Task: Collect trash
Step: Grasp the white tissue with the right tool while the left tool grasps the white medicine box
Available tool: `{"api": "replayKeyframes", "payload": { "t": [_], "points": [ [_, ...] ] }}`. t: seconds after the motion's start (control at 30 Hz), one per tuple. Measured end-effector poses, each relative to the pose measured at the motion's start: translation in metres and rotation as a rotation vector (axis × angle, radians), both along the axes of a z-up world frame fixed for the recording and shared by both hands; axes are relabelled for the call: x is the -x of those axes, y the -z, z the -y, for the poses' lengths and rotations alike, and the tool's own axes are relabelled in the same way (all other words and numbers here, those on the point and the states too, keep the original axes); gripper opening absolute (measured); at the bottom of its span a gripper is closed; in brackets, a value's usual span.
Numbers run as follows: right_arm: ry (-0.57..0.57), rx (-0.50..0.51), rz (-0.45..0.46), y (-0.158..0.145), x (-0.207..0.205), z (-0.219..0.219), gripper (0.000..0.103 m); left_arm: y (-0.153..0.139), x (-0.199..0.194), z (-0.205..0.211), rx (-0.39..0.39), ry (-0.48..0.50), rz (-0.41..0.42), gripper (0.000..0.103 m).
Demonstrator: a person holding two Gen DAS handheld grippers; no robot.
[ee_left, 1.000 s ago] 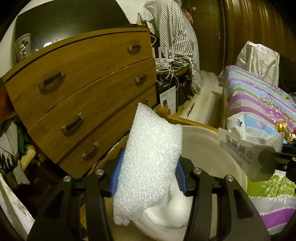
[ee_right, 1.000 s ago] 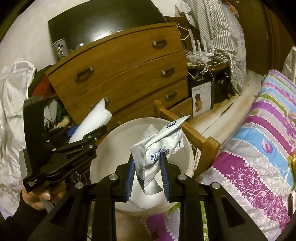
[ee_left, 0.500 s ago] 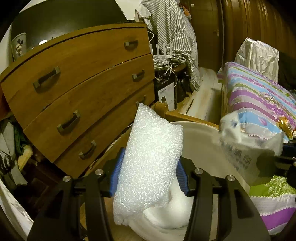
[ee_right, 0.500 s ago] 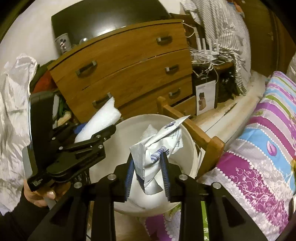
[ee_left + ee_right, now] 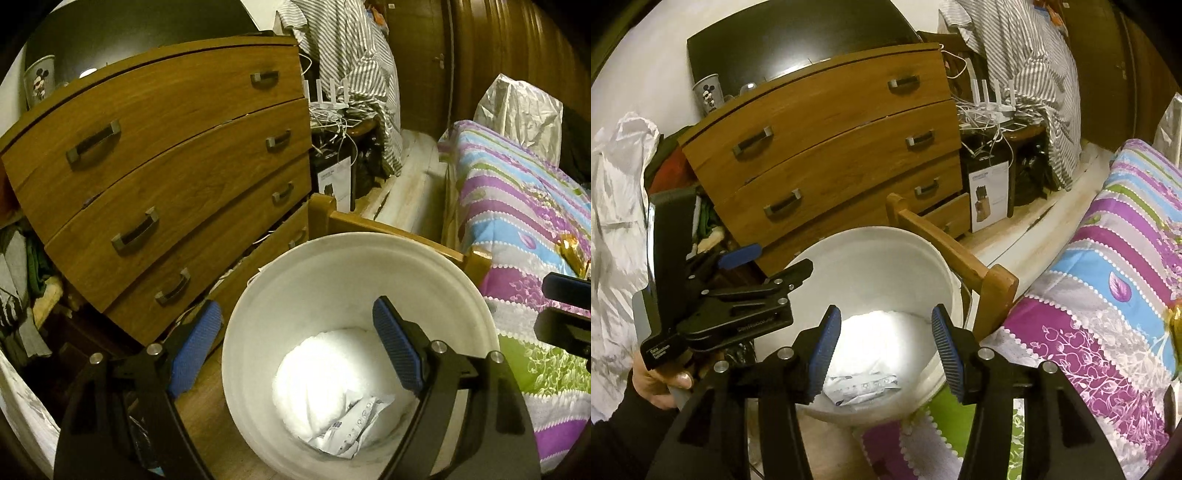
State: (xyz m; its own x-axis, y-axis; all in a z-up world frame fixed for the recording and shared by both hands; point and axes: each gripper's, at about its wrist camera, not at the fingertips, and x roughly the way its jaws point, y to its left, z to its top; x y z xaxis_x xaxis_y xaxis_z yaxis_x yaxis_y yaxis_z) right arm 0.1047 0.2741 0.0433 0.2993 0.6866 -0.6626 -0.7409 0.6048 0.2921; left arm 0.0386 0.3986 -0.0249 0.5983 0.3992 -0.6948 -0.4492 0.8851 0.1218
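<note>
Both grippers hang above the white bin, which stands between the wooden dresser and the bed. The left gripper has its fingers spreading wide with nothing between them; the right gripper likewise opens empty. White foam and a crumpled wrapper lie at the bin's bottom.

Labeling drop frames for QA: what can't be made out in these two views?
- White bucket bottom, left wrist view: overexposed glare blends the foam outline away.
- Wrapper print, right wrist view: too small to read.
- Bucket's near rim, right wrist view: hidden behind the right claw, whose jaws are opening, empty.
- Left claw, jaws opening, empty: its handle is cut off by the bottom edge.
</note>
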Motion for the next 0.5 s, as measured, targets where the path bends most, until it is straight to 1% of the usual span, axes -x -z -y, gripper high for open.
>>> {"api": "replayKeyframes", "payload": {
  "t": [0.1,0.23,0.3,0.43,0.5],
  "points": [
    [0.007,-0.003,0.015,0.0,0.003,0.008,0.053,-0.002,0.0,0.007,-0.022,-0.006,-0.003,0.081],
    [0.037,-0.008,0.051,0.0,0.01,0.025,0.053,-0.009,0.003,0.023,-0.035,-0.002,0.02,0.081],
    [0.068,-0.019,0.081,-0.001,0.015,0.038,0.053,-0.011,0.004,0.035,-0.037,0.003,0.034,0.085],
    [0.169,-0.029,0.197,-0.005,0.031,0.077,0.053,-0.012,0.007,0.066,-0.05,0.027,0.064,0.088],
    [0.219,-0.033,0.265,-0.008,0.041,0.098,0.056,-0.011,0.008,0.087,-0.061,0.05,0.074,0.089]
  ]
}}
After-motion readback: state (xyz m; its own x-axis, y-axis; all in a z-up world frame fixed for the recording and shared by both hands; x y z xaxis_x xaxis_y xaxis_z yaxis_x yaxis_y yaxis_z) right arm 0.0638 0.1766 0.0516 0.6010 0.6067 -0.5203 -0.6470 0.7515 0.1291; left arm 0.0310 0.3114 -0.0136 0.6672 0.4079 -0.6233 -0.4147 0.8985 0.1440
